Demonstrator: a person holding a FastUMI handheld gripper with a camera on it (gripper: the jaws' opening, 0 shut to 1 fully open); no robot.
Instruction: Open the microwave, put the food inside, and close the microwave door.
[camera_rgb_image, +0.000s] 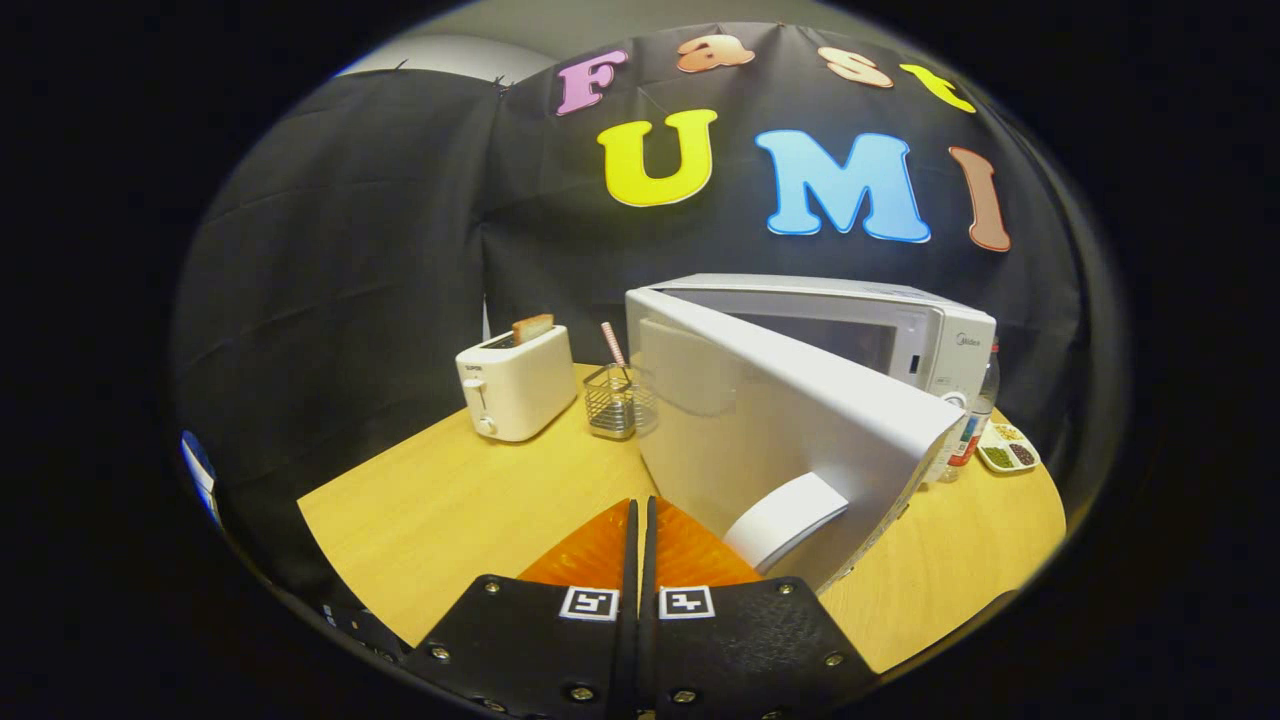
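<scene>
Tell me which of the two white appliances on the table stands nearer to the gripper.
The microwave: its open door swings out to just beside the shut gripper. The toaster, holding a slice of bread, stands farther back beside the wire basket.

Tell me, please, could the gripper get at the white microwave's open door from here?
Probably yes: the gripper, fingers closed together and holding nothing, sits just beside the white microwave's open door, with nothing between them.

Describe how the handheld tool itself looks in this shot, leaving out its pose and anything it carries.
The tool has two flat, wedge-shaped fingers with a ribbed surface, tapering forward and lying together with only a thin dark seam between them. They mount on two black plates studded with round screws. Each plate carries a small square black-and-white marker beside the seam. No cables show.
</scene>
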